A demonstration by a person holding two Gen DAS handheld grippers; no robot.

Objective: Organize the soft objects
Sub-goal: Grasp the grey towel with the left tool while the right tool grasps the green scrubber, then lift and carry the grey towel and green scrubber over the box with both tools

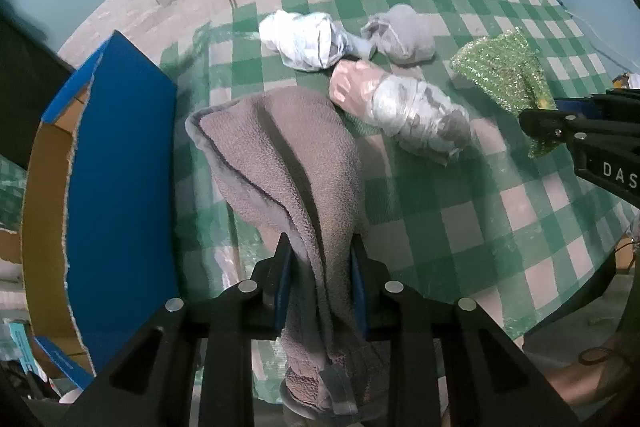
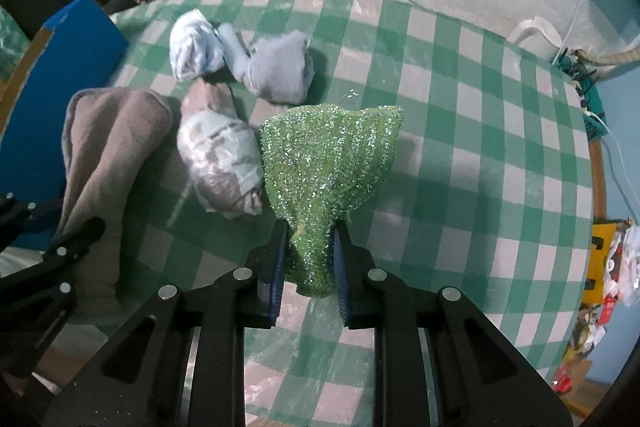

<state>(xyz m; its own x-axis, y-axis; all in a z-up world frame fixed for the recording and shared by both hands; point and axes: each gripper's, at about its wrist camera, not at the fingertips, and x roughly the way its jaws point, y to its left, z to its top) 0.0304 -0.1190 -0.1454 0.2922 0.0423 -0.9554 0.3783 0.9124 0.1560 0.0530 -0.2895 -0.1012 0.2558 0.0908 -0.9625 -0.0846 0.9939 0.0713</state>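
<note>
Between towel (image 1: pixel 280 155) and sparkly cloth (image 2: pixel 332 155) — a wrapped bundle (image 2: pixel 220 163).

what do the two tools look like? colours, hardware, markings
Both are the same build: matte black angular frames with cut-out slots and round silver fastener heads. The left tool and right tool each have two fingers faced with blue ribbed pads. Seen from the left wrist view, the right tool's body carries white lettering "DAS", cut off by the frame edge. No cables or sleeves visible.
</note>
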